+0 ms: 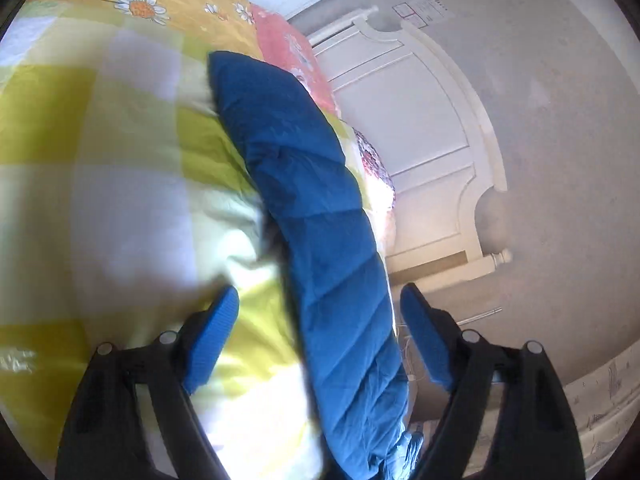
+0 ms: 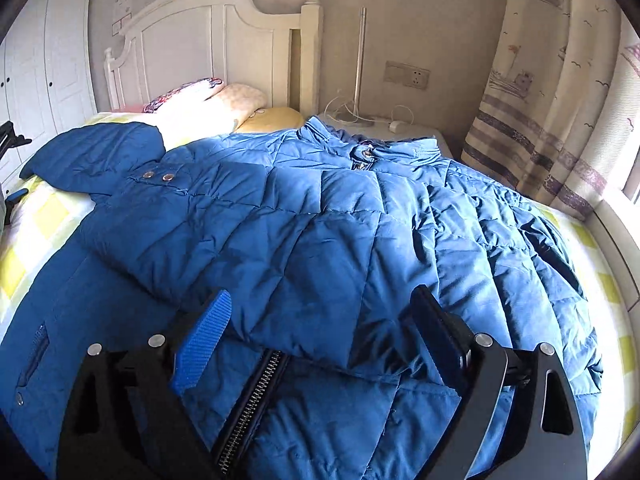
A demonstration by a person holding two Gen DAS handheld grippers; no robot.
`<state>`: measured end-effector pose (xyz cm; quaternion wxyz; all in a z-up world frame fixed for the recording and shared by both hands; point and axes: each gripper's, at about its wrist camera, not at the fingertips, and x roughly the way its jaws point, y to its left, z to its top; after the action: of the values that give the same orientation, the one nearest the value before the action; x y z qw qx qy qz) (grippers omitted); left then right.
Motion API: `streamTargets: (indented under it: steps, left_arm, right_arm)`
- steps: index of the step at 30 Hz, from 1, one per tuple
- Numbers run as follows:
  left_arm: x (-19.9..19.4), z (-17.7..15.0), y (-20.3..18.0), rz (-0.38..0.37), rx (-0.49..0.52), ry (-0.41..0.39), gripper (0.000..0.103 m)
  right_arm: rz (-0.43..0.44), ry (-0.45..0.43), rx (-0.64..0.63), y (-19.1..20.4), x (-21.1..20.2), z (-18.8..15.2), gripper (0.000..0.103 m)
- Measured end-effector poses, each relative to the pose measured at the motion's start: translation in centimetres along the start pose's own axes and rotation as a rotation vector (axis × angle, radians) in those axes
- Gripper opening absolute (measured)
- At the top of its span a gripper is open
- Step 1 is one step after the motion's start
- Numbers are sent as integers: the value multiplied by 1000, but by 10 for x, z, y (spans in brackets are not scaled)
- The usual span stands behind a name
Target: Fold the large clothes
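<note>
A large blue quilted puffer jacket (image 2: 320, 220) lies spread on the bed, collar toward the headboard, zipper (image 2: 252, 400) near the camera, one sleeve folded across its front. My right gripper (image 2: 324, 300) is open just above the jacket's lower front, holding nothing. In the left wrist view the camera is rolled sideways; a blue part of the jacket (image 1: 320, 220) runs between the fingers of my open left gripper (image 1: 320, 296), which does not clamp it. The left gripper also shows at the far left edge of the right wrist view (image 2: 12, 196).
The bed has a yellow and white checked cover (image 1: 100, 160) and pillows (image 2: 224, 100) by a white headboard (image 2: 208, 36). A nightstand with a lamp pole (image 2: 360, 60) and cables stands to the right. Curtains (image 2: 552, 100) hang at the right, a white wardrobe (image 2: 48, 60) at the left.
</note>
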<state>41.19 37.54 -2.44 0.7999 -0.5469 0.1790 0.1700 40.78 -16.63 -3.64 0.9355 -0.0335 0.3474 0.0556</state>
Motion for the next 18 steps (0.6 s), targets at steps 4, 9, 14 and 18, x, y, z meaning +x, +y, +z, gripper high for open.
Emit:
streamTargets:
  steps: [4, 9, 14, 18]
  left_arm:
    - [33, 49, 3, 27, -44, 57, 82]
    - [38, 65, -8, -13, -56, 72, 5]
    - [-24, -13, -121, -100, 445, -86, 5]
    - [-52, -172, -217, -243, 999, -37, 5]
  right_arm:
    - [19, -43, 107, -21, -8, 1, 87]
    - [54, -66, 193, -37, -11, -1, 87]
    - [104, -243, 411, -75, -36, -15, 87]
    - [107, -355, 592, -108, -50, -30, 87]
